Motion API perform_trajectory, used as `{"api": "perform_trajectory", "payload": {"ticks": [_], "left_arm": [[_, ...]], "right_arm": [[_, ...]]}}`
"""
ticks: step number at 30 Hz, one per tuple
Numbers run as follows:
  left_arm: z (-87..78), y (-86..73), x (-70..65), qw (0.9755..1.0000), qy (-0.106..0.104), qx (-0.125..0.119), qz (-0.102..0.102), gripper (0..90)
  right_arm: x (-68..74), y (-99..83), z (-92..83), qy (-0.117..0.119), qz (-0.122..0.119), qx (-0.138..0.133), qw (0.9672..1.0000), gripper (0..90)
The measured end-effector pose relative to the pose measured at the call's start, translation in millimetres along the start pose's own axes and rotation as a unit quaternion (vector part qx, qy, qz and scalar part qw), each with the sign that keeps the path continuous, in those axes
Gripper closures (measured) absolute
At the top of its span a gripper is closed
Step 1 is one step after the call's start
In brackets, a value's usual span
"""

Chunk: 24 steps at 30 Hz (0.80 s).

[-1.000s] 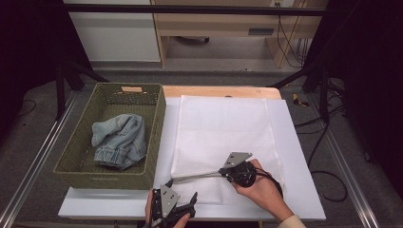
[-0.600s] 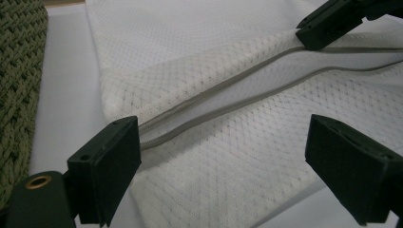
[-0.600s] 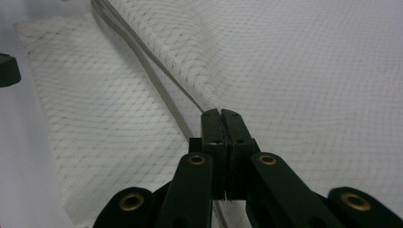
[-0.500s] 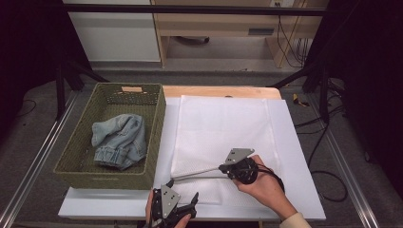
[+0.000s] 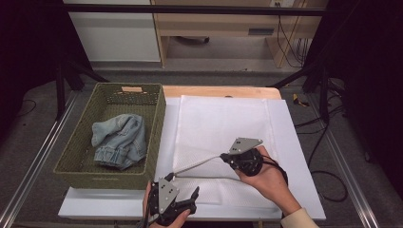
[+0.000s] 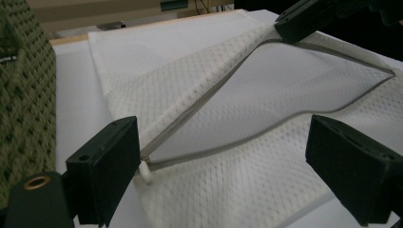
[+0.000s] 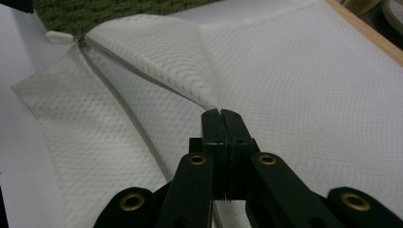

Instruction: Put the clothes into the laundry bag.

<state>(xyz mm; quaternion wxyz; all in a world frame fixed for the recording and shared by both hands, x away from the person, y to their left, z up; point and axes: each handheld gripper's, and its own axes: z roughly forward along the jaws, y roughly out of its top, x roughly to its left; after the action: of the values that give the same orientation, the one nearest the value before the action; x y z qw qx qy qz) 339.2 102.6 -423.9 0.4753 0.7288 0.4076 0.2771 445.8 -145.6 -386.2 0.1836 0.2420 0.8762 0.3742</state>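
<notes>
A green woven basket [image 5: 154,137] sits at the counter's [image 5: 304,190] left side. Crumpled light-blue denim clothing [image 5: 119,141] lies inside it. Cables [image 5: 290,42] trail on the floor beyond.

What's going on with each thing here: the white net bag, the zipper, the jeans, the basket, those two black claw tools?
mesh bag: flat on the table, upper edge of its mouth lifted
zipper: undone, mouth gaping
denim garment: crumpled in the basket
basket: upright, beside the bag
right gripper: shut on the bag's edge
left gripper: open, holding nothing
</notes>
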Motion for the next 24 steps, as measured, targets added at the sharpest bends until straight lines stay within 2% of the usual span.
{"api": "perform_trajectory", "payload": {"ticks": [4, 9, 11, 15, 18, 21, 24], "left_arm": [[1.0, 15.8, 3.4, 1.0, -0.003, 0.007, 0.004, 9.8], [4.9, 29.5, 10.9, 0.9999, -0.007, 0.012, 0.007, 8.3], [5.2, 34.2, 14.7, 0.9998, -0.002, 0.017, 0.01, 7.9], [6.5, 41.4, 22.6, 0.9996, -0.006, 0.025, 0.012, 7.7], [8.4, 44.5, 29.7, 0.9996, -0.012, 0.025, 0.003, 7.7], [9.7, 47.4, 35.1, 0.9992, -0.01, 0.036, 0.016, 7.7], [8.7, 49.9, 41.4, 0.999, -0.015, 0.039, 0.016, 7.7]], "right_arm": [[-3.8, 6.2, -3.9, 0.005, 0.013, -0.012, 0.9998, 90.0], [-9.5, 11.6, -11.4, 0.011, 0.035, -0.04, 0.9985, 90.0], [-11.9, 12.3, -13.0, 0.014, 0.043, -0.047, 0.9979, 90.0], [-16.5, 10.5, -13.5, 0.015, 0.053, -0.05, 0.9972, 90.0], [-18.4, 9.3, -13.4, 0.018, 0.059, -0.052, 0.9968, 90.0], [-19.7, 9.6, -12.0, 0.021, 0.063, -0.056, 0.9962, 90.0], [-19.1, 10.7, -10.4, 0.025, 0.067, -0.061, 0.9956, 90.0]]}}
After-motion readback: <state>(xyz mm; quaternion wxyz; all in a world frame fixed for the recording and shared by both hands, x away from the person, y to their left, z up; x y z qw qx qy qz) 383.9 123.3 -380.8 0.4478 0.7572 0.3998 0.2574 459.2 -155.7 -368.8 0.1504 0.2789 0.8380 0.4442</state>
